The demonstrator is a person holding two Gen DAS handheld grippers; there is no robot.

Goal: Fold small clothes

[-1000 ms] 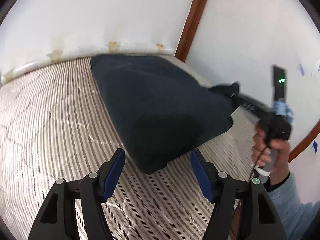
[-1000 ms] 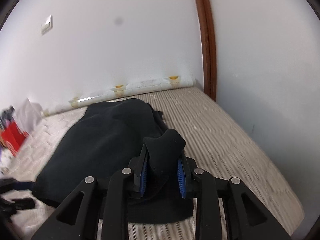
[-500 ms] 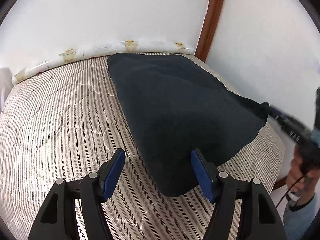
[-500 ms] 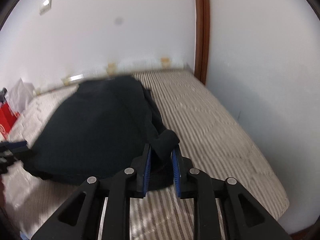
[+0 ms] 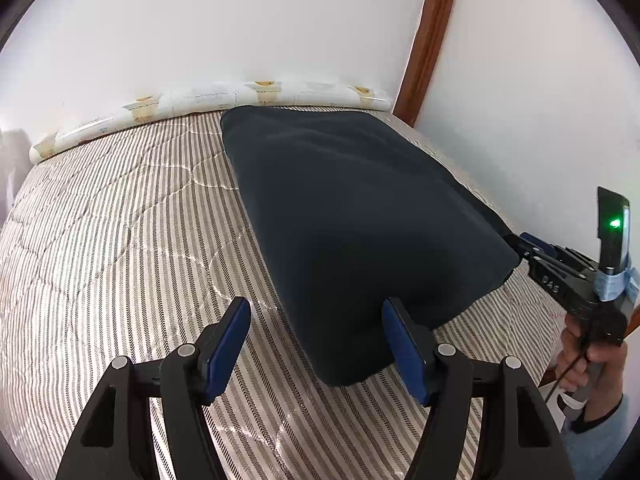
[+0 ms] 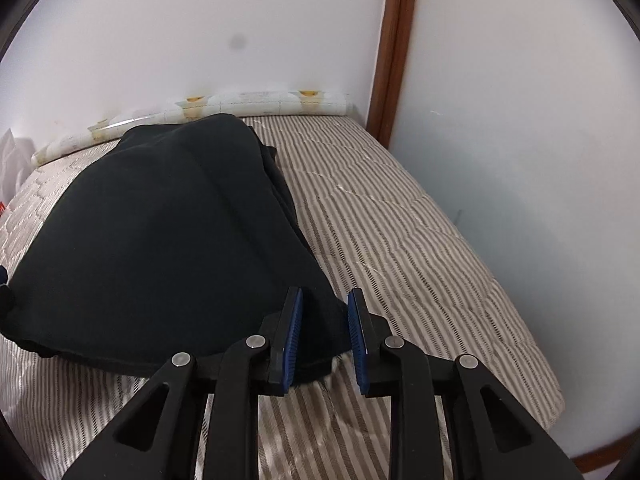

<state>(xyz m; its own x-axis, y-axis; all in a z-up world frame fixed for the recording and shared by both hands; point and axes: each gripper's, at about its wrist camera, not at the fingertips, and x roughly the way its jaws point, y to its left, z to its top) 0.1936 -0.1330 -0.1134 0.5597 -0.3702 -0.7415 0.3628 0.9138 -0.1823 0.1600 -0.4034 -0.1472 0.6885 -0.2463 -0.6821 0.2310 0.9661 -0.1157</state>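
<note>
A dark navy garment (image 5: 360,208) lies spread on the striped mattress (image 5: 120,220), folded edge toward me. My left gripper (image 5: 316,320) hovers open over its near corner; the cloth reaches in beside the right pad without being pinched. In the right wrist view the same garment (image 6: 168,232) fills the left half, and my right gripper (image 6: 324,320) is shut on its near right corner, low at the mattress (image 6: 400,220). From the left wrist view that right gripper (image 5: 520,240) meets the garment's right corner, held by a person's hand (image 5: 592,360).
A rolled patterned sheet (image 5: 224,96) lies along the far wall. A wooden trim (image 5: 428,40) runs up the room corner, and a white wall borders the mattress on the right. White bags (image 6: 12,160) sit at the far left. Bare mattress lies left of the garment.
The right gripper has come down with the pinched corner, so the bunched cloth now lies low at the mattress. In the left wrist view the garment's near corner sits closer between the open fingers.
</note>
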